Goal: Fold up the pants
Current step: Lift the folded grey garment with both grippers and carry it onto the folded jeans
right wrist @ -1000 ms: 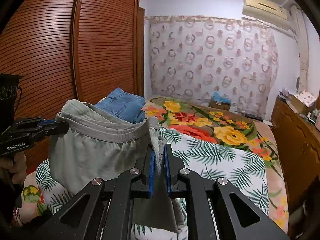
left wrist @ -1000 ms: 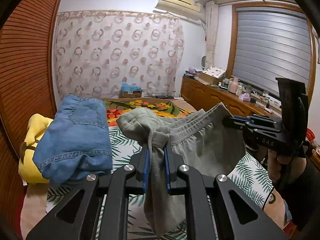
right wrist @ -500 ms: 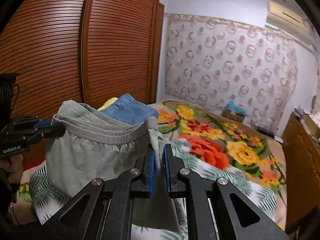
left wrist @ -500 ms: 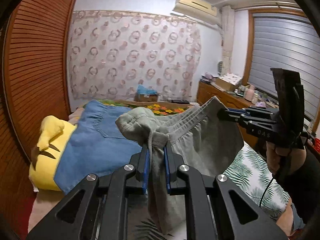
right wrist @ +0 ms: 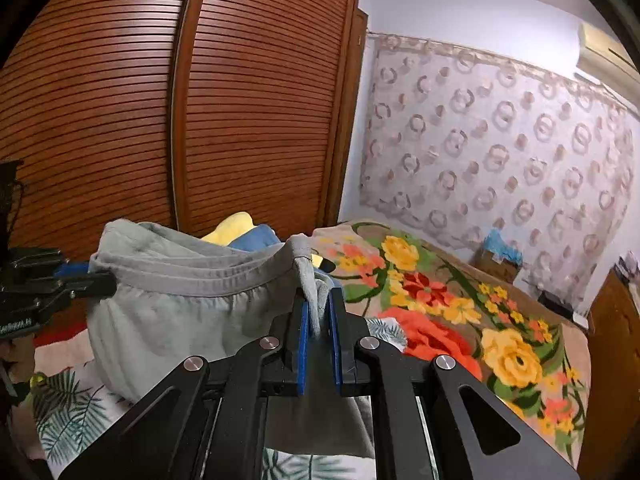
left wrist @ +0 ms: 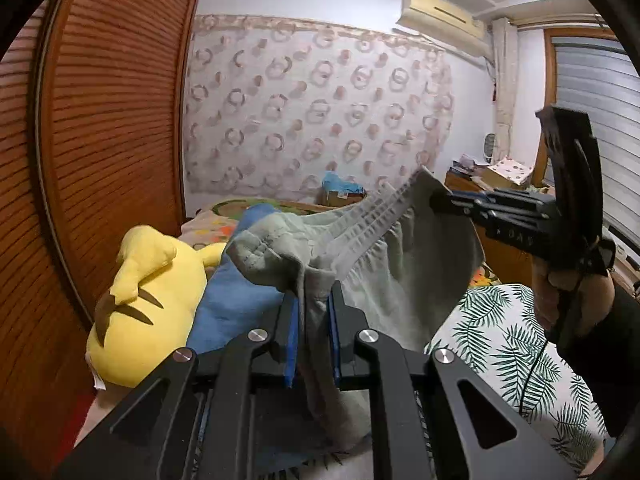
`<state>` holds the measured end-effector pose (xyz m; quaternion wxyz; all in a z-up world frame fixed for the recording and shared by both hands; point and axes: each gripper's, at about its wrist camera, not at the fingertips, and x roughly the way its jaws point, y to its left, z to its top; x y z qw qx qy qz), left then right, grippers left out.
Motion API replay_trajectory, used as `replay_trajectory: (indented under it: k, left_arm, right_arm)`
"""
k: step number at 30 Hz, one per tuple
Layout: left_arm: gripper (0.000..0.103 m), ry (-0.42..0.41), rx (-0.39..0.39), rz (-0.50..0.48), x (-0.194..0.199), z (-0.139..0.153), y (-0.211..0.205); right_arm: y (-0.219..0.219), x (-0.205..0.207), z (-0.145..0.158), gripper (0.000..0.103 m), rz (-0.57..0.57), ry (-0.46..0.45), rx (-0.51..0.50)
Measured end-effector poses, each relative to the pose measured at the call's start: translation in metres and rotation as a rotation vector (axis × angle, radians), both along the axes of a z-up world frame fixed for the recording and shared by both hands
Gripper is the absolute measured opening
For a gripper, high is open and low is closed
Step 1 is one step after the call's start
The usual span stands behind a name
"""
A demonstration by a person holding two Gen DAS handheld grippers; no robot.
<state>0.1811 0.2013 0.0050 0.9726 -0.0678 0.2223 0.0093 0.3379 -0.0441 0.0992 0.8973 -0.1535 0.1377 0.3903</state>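
- Your left claw [left wrist: 314, 320] is clamped on one end of the waistband of the grey pants [left wrist: 400, 280]; your right claw [right wrist: 319, 320] is clamped on the other end. The pants hang in the air between the two, just above the bed [right wrist: 460, 320].
- Expect the pants to be soft, light and limp: the cloth bunches at each pinch and sags below the band. They will drape wherever you lead them and keep no shape of their own.
- The ribbed waistband is the thickest part, so the corners you hold look like the safest places to grip; thin cloth lower down would likely slip out.
- Keep the band taut between your hands, or the middle will droop and crease the fold.
- Just beyond the pants on the wardrobe side lie folded jeans [left wrist: 236, 300] and a yellow plush toy [left wrist: 148, 304], close to the wardrobe doors [right wrist: 260, 100], so room is tight there.
- Farther off, the flowered bedspread towards the curtain [right wrist: 500, 140] lies open, and that looks the better place to lay the pants down.
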Motion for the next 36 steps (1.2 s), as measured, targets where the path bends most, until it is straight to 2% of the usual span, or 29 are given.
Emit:
replay_trajectory:
  k: [5, 12, 22, 31, 36]
  left_arm:
    - [0.014, 0.006, -0.026, 0.019, 0.005, -0.008, 0.006]
    - [0.014, -0.008, -0.056, 0.062, 0.005, -0.015, 0.013]
    - [0.014, -0.087, -0.056, 0.148, -0.018, -0.013, -0.002]
    - [0.014, -0.046, -0.108, 0.178, -0.016, -0.023, 0.010]
    - [0.020, -0.014, -0.125, 0.189, -0.013, -0.029, 0.016]
  right_arm:
    - [0.014, 0.018, -0.008, 0.009, 0.049, -0.029, -0.030]
    - [0.023, 0.042, -0.006, 0.009, 0.101, -0.005, -0.048]
    - [0.037, 0.058, -0.007, 0.009, 0.142, -0.025, -0.063]
    - [0.061, 0.067, -0.012, 0.009, 0.186, -0.034, -0.126]
    - [0.061, 0.071, -0.012, 0.009, 0.195, -0.010, -0.146]
